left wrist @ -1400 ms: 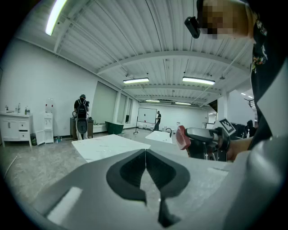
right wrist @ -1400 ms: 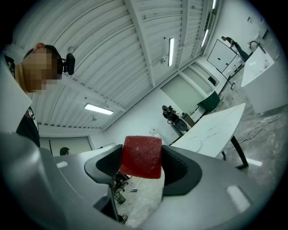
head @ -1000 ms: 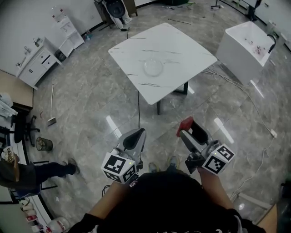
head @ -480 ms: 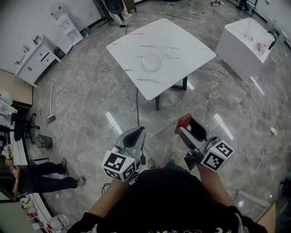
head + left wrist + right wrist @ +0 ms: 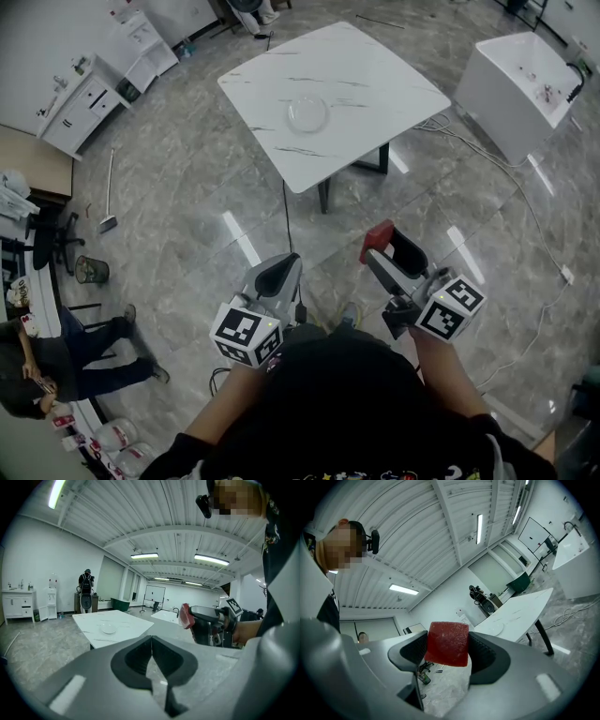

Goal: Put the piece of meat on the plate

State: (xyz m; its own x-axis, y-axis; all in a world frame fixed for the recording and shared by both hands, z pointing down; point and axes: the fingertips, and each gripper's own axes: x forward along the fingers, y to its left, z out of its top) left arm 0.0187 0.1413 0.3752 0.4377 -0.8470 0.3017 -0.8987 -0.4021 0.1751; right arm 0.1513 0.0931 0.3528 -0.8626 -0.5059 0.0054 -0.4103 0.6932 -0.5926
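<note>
The piece of meat, a red block, is pinched between the two fingers of the right gripper. Its dark pads are pressed against the block's two sides, and the meat is seen to stand out a little past the fingertips. The fingers of the left gripper are closed against each other, pad to pad. Both grippers are held in the air above the grey floor, side by side and apart from each other. The plate is seen well ahead of both pairs of fingers, set on the white table and touched by neither gripper.
</note>
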